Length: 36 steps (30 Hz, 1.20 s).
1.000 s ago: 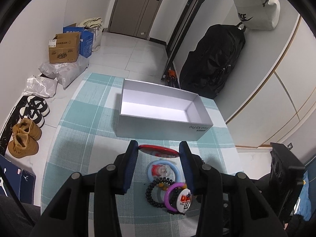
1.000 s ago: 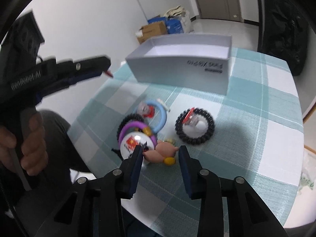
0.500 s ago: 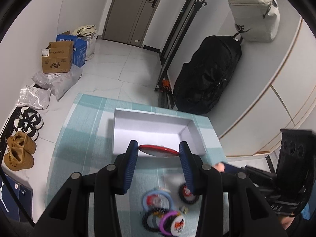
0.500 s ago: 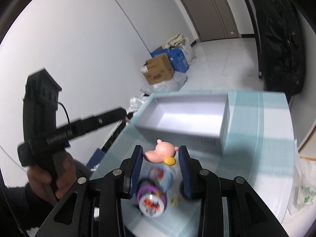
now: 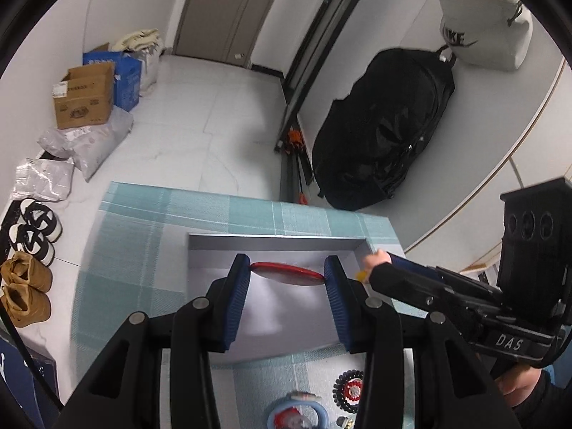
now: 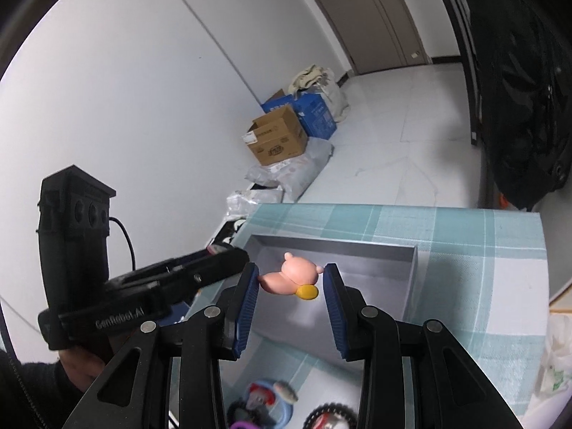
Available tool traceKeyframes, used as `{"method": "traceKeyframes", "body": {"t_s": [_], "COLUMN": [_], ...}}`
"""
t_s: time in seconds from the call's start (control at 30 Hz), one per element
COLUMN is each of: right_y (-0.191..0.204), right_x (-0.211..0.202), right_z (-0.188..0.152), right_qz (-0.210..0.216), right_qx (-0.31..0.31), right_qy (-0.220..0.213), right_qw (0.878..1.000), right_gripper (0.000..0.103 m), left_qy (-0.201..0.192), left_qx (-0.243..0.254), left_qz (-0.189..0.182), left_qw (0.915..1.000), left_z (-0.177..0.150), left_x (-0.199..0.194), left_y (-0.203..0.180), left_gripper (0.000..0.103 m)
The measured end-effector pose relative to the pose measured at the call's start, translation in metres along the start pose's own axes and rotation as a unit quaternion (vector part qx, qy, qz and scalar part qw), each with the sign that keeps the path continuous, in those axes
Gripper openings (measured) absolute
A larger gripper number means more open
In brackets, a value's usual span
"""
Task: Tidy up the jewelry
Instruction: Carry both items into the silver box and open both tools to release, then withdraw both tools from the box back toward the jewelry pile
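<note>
Both pairs of tongs have risen from the pile on the counter (image 5: pixel 136 236) and now hang over the open white box (image 5: pixel 271 241), each with its catch. Clenched, the left tongs (image 5: pixel 287 273) pinch a flat red oval piece (image 5: pixel 286 270) by its two ends; it looks thin, stiff and light, perhaps a clip, though seen edge-on I cannot be sure. Likewise closed, the right tongs (image 6: pixel 290 279) hold a pink figure charm (image 6: pixel 293 277) with a yellow bit, small and probably rubbery, gripped across its body. Both could slip from a narrow hold, so release should be low inside the box. Bead bracelets (image 5: pixel 348 389) and a blue ring (image 5: pixel 298 414) lie on the counter just in front of the box.
</note>
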State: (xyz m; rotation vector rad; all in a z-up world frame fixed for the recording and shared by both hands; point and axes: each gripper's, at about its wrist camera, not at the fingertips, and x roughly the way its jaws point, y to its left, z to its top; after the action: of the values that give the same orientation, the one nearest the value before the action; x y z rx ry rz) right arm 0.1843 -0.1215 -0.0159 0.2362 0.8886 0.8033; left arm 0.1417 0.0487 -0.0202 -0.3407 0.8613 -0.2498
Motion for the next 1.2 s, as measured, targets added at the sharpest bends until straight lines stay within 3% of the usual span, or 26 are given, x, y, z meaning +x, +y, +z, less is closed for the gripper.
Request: {"method": "traceKeyframes", "body": {"t_s": [0.5,0.53,0.6,0.77,0.83,1.0,1.2], "right_y": [-0.022,-0.022,-0.023,-0.02,-0.019,-0.017,-0.006], "right_x": [0.018,0.017,0.012,-0.007,-0.018,-0.039,-0.065], "right_z": [0.005,0.006,0.005,0.006,0.004,-0.003,-0.017], "right_qz": [-0.017,-0.014,-0.01,-0.018,-0.024,-0.03,-0.045], "right_qx": [0.024,0.026,0.029,0.024,0.022,0.021,0.009], "right_qy": [0.02,0.02,0.015,-0.014,-0.024,-0.035,-0.05], "right_qw": [0.999,0.999,0.999,0.999,0.999,0.999,0.998], "right_gripper": [0.038,0.04,0.054,0.063,0.07,0.076,0.085], "left_qy": [0.047,0.05,0.049,0.026,0.021,0.004,-0.023], "left_qx": [-0.037,-0.042,-0.046,-0.039,-0.036,-0.039,0.006], "left_qz": [-0.033,-0.04,-0.061,-0.077,-0.068,-0.046,0.04], "left_qw": [0.9976,0.9971,0.9959,0.9959,0.9968,0.9982,0.9989], "left_z": [0.0,0.0,0.0,0.0,-0.001,-0.008,-0.02], "left_x": [0.027,0.028,0.027,0.012,0.006,-0.01,-0.031], "left_y": [0.018,0.019,0.019,0.015,0.014,0.012,-0.006], "left_gripper": [0.038,0.039,0.055,0.059,0.065,0.066,0.067]}}
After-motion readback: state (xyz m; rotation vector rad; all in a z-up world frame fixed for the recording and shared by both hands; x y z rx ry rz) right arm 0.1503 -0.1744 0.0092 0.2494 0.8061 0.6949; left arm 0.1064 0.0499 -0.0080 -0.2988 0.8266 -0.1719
